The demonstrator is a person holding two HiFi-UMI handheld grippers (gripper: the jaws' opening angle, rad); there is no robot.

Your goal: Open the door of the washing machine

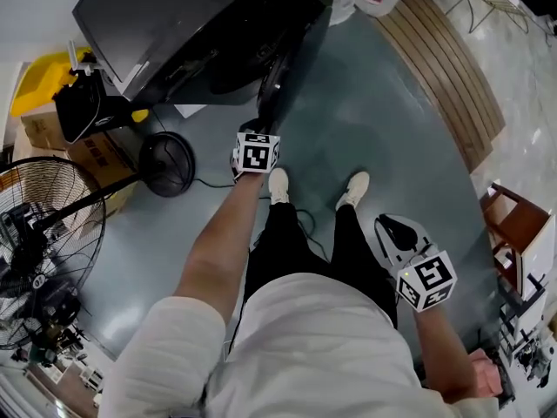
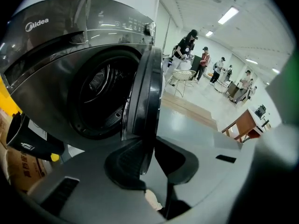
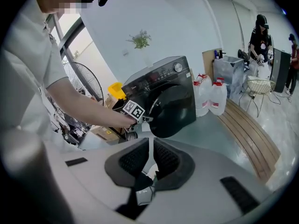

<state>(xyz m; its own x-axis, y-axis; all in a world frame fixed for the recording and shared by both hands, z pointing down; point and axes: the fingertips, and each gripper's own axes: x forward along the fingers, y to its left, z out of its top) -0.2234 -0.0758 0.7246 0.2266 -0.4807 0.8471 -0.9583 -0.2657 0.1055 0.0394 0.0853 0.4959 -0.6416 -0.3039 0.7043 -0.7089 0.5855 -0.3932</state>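
Note:
A dark grey washing machine (image 1: pixel 157 16) (image 2: pixel 51 50) (image 3: pixel 163 80) stands at the back. Its round door (image 1: pixel 277 72) (image 2: pixel 145 87) (image 3: pixel 176 110) is swung out, nearly edge-on in the left gripper view, and the drum (image 2: pixel 100 97) shows behind it. My left gripper (image 1: pixel 261 118) (image 2: pixel 148 149) reaches down to the door's free edge, and its jaws pinch the rim between the pads. My right gripper (image 1: pixel 396 231) (image 3: pixel 151 149) hangs low by my right leg, well away from the machine. Only a narrow slit parts its jaws, with nothing in it.
A pedestal fan (image 1: pixel 43 212) with a round base (image 1: pixel 167 164), cardboard boxes (image 1: pixel 91 155) and a yellow bin (image 1: pixel 39 81) crowd the left. A wooden strip (image 1: pixel 448 68) curves along the right, with plastic jugs (image 3: pixel 210 97) at its far end. A wooden cabinet (image 1: pixel 518 229) is right; people (image 2: pixel 187 50) stand far off.

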